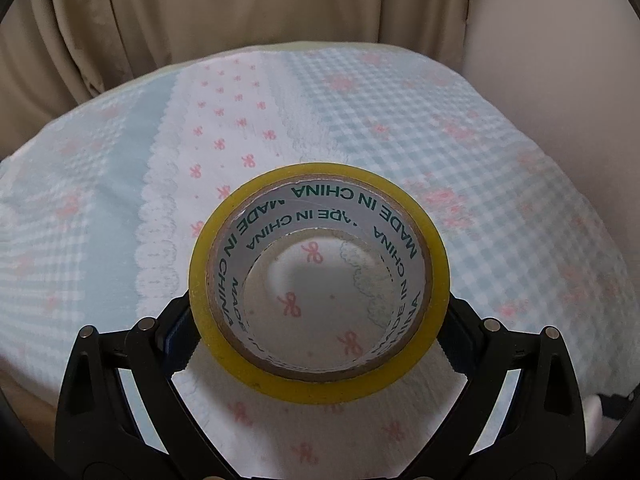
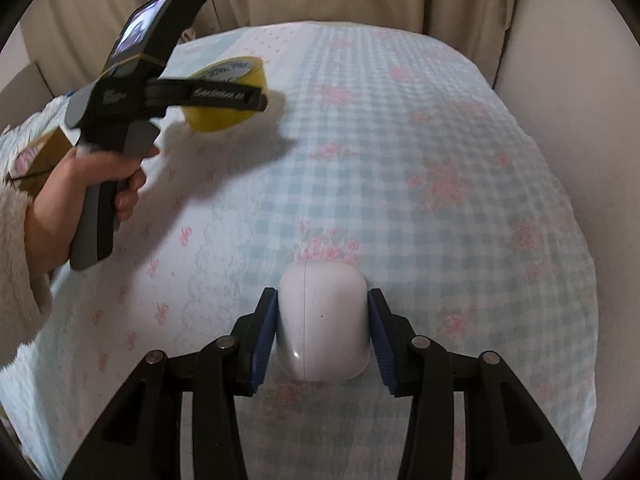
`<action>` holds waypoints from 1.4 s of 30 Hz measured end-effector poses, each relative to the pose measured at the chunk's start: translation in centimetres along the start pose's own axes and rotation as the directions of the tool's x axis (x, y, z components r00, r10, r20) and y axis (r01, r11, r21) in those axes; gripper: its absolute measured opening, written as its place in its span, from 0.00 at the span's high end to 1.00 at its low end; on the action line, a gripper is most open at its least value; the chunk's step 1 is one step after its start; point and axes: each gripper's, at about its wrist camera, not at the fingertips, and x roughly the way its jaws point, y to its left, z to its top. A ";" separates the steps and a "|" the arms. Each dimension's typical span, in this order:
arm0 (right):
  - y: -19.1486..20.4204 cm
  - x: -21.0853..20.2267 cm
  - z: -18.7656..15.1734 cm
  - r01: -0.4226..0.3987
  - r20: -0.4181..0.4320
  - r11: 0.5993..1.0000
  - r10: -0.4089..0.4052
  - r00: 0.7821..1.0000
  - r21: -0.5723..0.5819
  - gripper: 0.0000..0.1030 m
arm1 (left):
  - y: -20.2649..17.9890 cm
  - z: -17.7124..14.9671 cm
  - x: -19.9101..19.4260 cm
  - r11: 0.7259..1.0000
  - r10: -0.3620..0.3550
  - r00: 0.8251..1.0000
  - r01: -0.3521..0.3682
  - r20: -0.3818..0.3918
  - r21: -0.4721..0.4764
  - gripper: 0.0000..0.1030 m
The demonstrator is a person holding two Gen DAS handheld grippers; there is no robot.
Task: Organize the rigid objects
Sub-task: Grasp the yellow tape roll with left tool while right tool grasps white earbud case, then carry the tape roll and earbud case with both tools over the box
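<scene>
A yellow tape roll (image 1: 320,280) with "MADE IN CHINA" printed inside its core is clamped between the pads of my left gripper (image 1: 320,344), lifted off the bedspread. In the right wrist view the same tape roll (image 2: 228,92) hangs above the cloth in the left gripper (image 2: 224,98), held by a hand (image 2: 100,176). My right gripper (image 2: 322,336) is shut on a small white rounded case (image 2: 322,324) that rests low on the checked cloth, a blue pad pressing each side.
A blue-and-white checked bedspread (image 2: 440,160) with pink bows covers the surface. Beige curtains (image 1: 200,20) hang behind it and a pale wall (image 2: 560,60) stands at the right. A brown cardboard box (image 2: 44,156) sits at the left edge.
</scene>
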 end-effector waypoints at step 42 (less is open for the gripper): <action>28.0 -23.0 16.9 -0.221 0.104 0.971 0.230 0.968 -0.091 0.60 | 28.9 -6.8 -41.1 0.968 0.170 0.984 -0.175 -0.043 -0.179 0.06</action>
